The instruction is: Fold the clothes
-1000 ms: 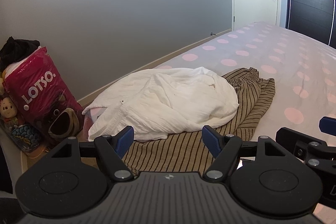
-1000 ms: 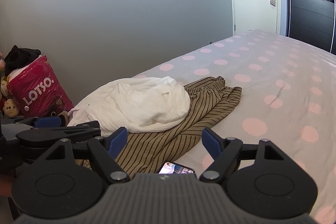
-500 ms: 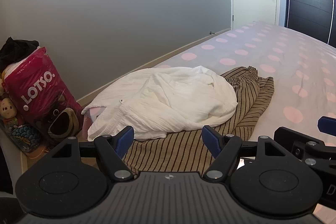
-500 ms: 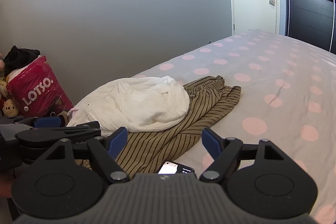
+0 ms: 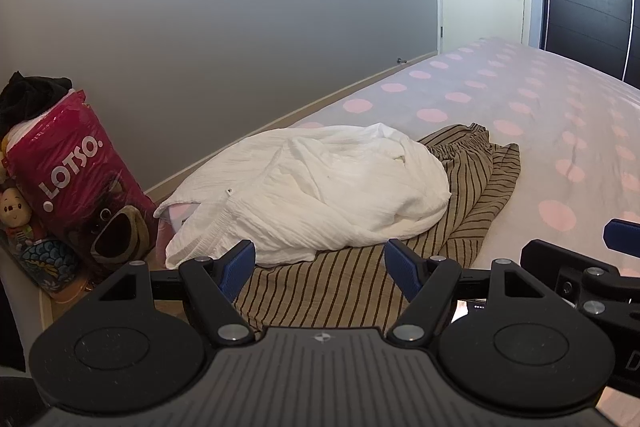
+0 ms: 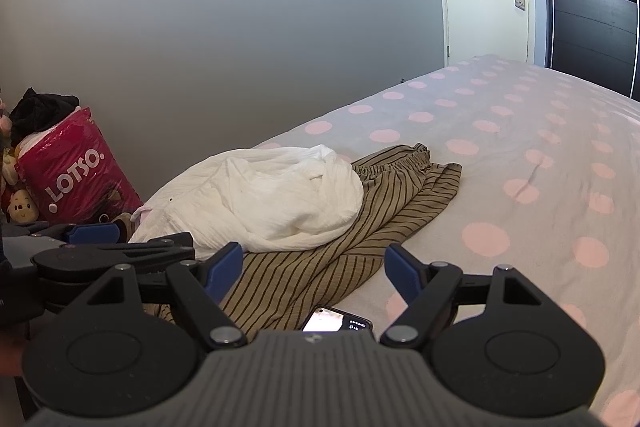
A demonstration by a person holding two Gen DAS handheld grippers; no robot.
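**Both grippers spread wide and empty above unfolded clothes**

While both grippers hang low in frame, neither touches fabric. Left gripper (image 5: 320, 263): fingers spread apart, nothing between them. Right gripper (image 6: 314, 267): fingers likewise released and empty. White garment (image 5: 308, 191) lies crumpled at centre frame, resting on top of the striped brown garment (image 5: 352, 283), which lies partly spread beneath it on the polka-dot bed (image 5: 560, 115). A lit phone (image 6: 336, 321) lies on the bed beside the striped fabric. A red bag (image 5: 76, 175) stands at left frame.
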